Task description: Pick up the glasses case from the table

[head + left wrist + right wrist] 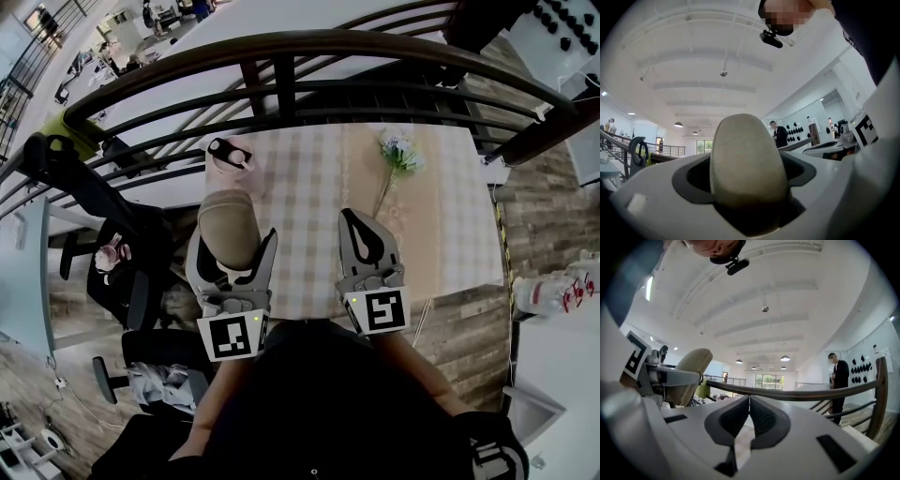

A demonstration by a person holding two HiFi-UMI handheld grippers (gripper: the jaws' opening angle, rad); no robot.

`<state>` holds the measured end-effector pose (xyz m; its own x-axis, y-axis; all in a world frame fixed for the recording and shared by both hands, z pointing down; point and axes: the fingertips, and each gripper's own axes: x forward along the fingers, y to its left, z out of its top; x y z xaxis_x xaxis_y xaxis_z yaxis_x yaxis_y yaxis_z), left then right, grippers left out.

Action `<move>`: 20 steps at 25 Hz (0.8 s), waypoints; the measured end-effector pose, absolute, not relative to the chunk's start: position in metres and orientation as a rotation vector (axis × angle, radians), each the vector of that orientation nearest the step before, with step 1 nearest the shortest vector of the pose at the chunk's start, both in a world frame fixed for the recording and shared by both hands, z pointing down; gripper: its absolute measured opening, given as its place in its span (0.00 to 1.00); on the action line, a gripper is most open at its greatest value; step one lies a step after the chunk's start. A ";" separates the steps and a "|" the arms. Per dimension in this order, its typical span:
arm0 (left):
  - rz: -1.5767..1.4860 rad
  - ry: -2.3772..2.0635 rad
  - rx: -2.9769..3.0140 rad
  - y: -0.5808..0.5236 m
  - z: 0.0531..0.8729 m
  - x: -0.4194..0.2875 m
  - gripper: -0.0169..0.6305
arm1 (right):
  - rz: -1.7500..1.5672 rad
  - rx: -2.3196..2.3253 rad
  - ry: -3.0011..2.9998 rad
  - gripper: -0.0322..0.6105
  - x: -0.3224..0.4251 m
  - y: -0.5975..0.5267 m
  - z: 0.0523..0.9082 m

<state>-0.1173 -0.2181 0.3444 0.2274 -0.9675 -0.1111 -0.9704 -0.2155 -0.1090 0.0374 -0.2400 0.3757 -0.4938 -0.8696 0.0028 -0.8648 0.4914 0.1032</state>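
Note:
The beige glasses case [228, 230] is off the table and stands upright between the jaws of my left gripper [234, 255], which is shut on it. In the left gripper view the case [746, 159] fills the middle, pinched by the left gripper [747, 185] and aimed up at the ceiling. My right gripper [352, 219] hovers over the table's near edge with its jaws together and nothing between them. The right gripper view shows that gripper [749, 401] shut, with the case [691, 376] at its left.
The checkered table [309, 202] carries a pink object [230, 159] at its far left and a flower sprig [400, 150] on a tan runner. A dark curved railing [281, 47] runs behind it. An office chair [122, 272] stands left. A person [839, 376] stands far off.

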 end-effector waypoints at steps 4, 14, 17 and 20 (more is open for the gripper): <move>0.017 1.877 -2.312 -0.219 0.342 -0.124 0.70 | -0.131 1.560 -2.659 0.07 0.039 -0.240 0.376; 0.008 1.890 -2.306 -0.218 0.342 -0.128 0.70 | -0.128 1.562 -2.657 0.07 0.039 -0.239 0.375; 0.008 1.887 -2.306 -0.218 0.342 -0.128 0.70 | -0.122 1.567 -2.652 0.07 0.039 -0.238 0.376; 0.004 1.887 -2.307 -0.218 0.341 -0.128 0.70 | -0.120 1.547 -2.656 0.07 0.038 -0.237 0.376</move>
<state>-0.1277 -0.2179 0.3412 0.2035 -0.9735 -0.1040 -0.9740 -0.1905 -0.1224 0.0382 -0.2369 0.3759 -0.4926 -0.8701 0.0177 -0.8649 0.4917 0.1008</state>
